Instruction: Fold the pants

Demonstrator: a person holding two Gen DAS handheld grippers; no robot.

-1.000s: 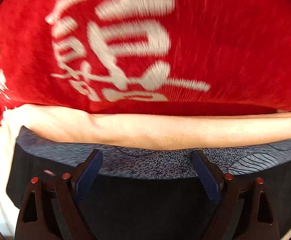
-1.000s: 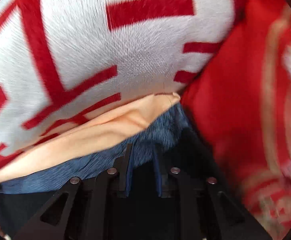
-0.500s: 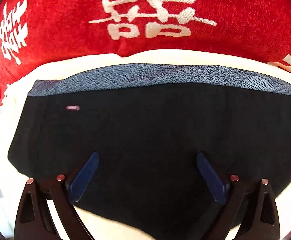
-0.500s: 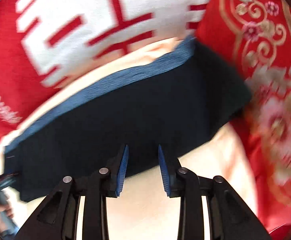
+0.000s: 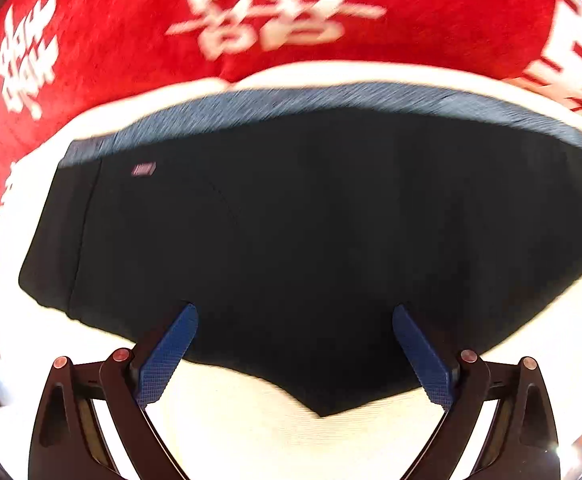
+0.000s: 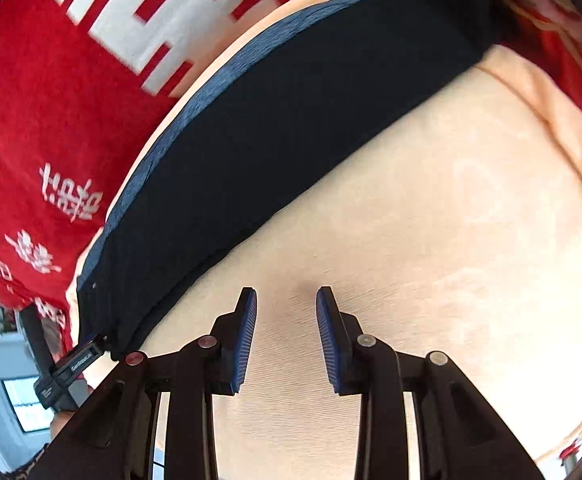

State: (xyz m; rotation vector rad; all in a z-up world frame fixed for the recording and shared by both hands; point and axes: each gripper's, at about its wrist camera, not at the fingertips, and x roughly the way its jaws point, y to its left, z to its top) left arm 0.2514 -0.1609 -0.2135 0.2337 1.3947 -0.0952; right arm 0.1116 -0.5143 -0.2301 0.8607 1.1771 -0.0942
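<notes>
The pants [image 5: 311,232] are black with a blue-grey heathered waistband [image 5: 331,100] and lie folded flat on a cream cloth [image 5: 275,440]. My left gripper [image 5: 295,316] is wide open and empty, hovering over the pants' near edge. In the right wrist view the pants [image 6: 291,132] stretch diagonally from lower left to upper right. My right gripper [image 6: 287,296] is open and empty over the bare cream cloth [image 6: 431,220], apart from the pants.
A red blanket with white characters [image 5: 271,12] lies beyond the waistband and shows in the right wrist view [image 6: 51,100] too. The left gripper's device [image 6: 67,376] shows at the lower left of the right wrist view.
Both grippers pulled back from the waistband end. The right gripper let go of the waistband and opened. The pants now lie flat and in full view.
</notes>
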